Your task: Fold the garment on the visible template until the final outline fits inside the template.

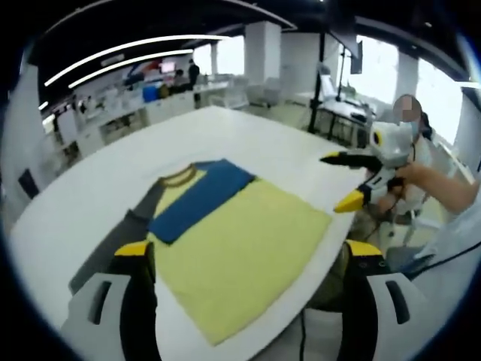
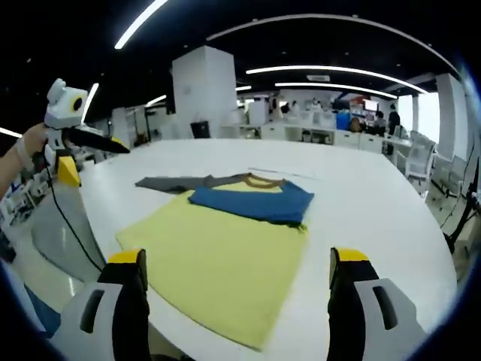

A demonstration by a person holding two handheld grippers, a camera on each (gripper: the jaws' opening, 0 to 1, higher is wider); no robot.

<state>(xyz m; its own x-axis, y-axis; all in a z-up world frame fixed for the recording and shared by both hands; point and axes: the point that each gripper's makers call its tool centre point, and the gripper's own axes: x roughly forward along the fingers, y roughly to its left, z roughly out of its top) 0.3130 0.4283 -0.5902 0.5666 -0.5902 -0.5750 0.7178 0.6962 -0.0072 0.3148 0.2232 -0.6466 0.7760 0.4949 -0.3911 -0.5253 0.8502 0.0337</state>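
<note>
A yellow T-shirt (image 1: pixel 240 241) lies flat on the white table (image 1: pixel 248 135), collar towards the far side. Its blue sleeve (image 1: pixel 199 199) is folded over the chest, and its grey sleeve (image 1: pixel 113 241) stretches out sideways. My left gripper (image 1: pixel 249 252) hovers open above the near hem, holding nothing. My right gripper (image 1: pixel 340 180) hangs open in the air off the table's right edge, in a person's hand. In the right gripper view the T-shirt (image 2: pixel 218 256), blue sleeve (image 2: pixel 252 201) and grey sleeve (image 2: pixel 169 182) lie ahead of my open right gripper (image 2: pixel 237 259). The left gripper (image 2: pixel 94 156) is raised at the left.
The table (image 2: pixel 361 195) has wide bare white surface beyond and beside the shirt. A person sits at its right edge (image 1: pixel 421 173). Desks, chairs and a white pillar (image 2: pixel 199 90) stand in the open office behind. A cable (image 2: pixel 68 218) hangs from the left gripper.
</note>
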